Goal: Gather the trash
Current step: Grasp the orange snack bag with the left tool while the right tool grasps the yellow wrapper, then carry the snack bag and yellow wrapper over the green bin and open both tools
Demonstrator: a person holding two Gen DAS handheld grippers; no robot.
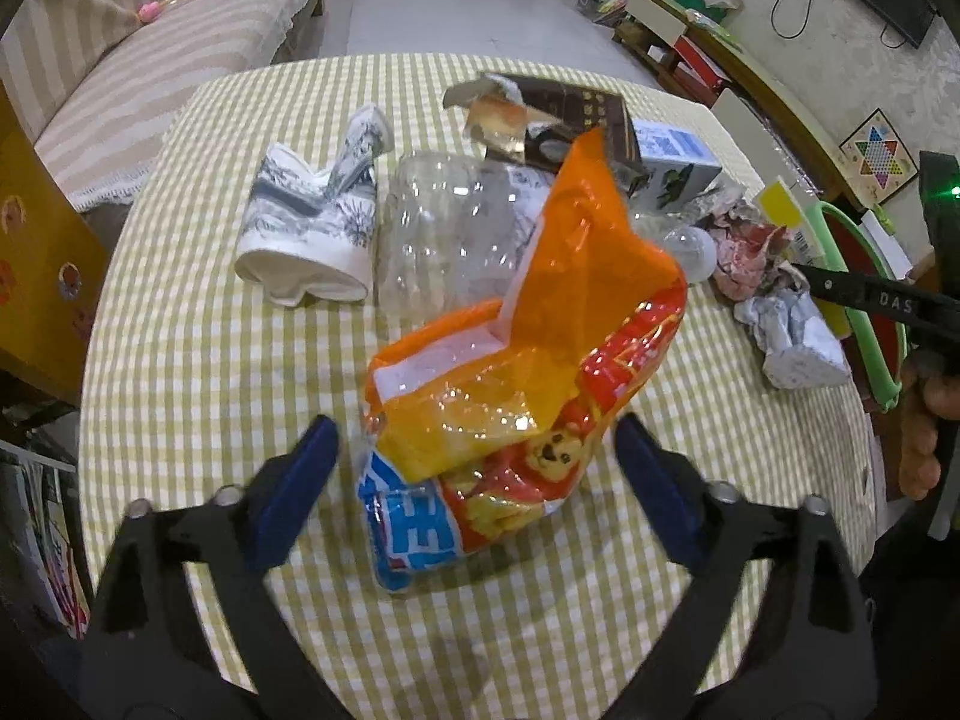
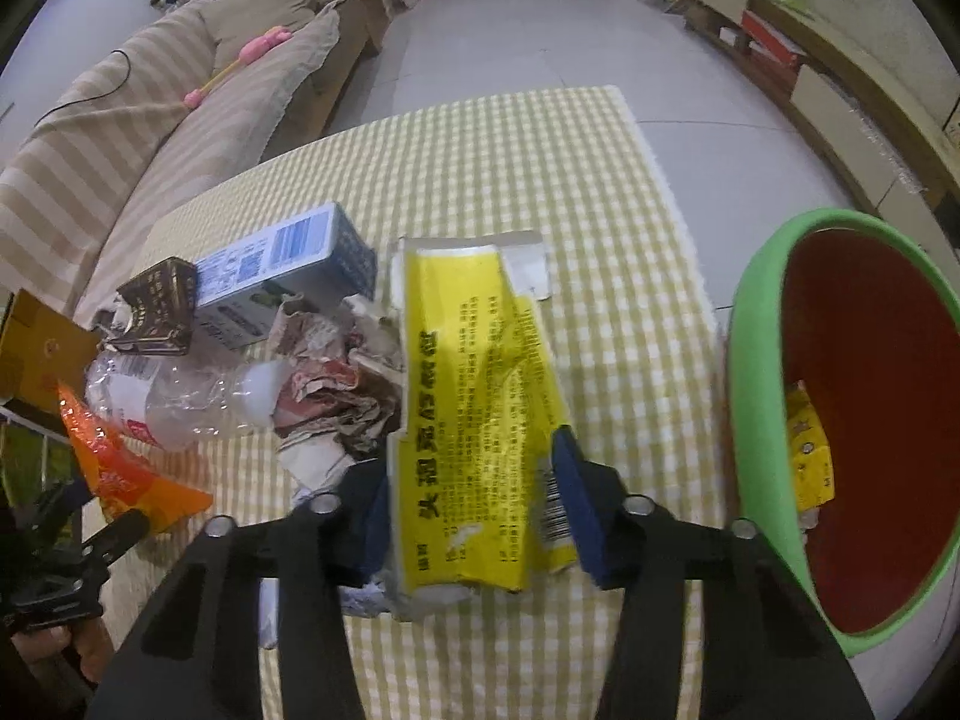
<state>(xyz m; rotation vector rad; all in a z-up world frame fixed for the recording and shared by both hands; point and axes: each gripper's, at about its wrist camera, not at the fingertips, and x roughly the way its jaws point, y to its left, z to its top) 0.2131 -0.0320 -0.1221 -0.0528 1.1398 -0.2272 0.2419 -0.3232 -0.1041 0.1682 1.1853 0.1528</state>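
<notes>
The left gripper stands with its jaws spread to either side of the orange bag, the pads just clear of the crinkled plastic; nothing is pinched yet. The right gripper has its pads against both long edges of the flattened yellow box, so it seems to be pinching it, though how firmly cannot be told.

Judged from this, the step in hand is a double pick-up: one piece of trash per hand. The left jaws need only to narrow onto the bag, which is soft and will likely crumple and slip unless taken low. The right hand's next move would be to lift the box and carry it to the bin, which stands just off the table's right edge and already holds a yellow scrap.

The table is bare toward its near and left edges, leaving the left hand room. Behind the bag lie a clear bottle and a paper cup, with crumpled paper and cartons toward the far right corner, close against the box's left side. The path over the right edge to the bin looks open.
</notes>
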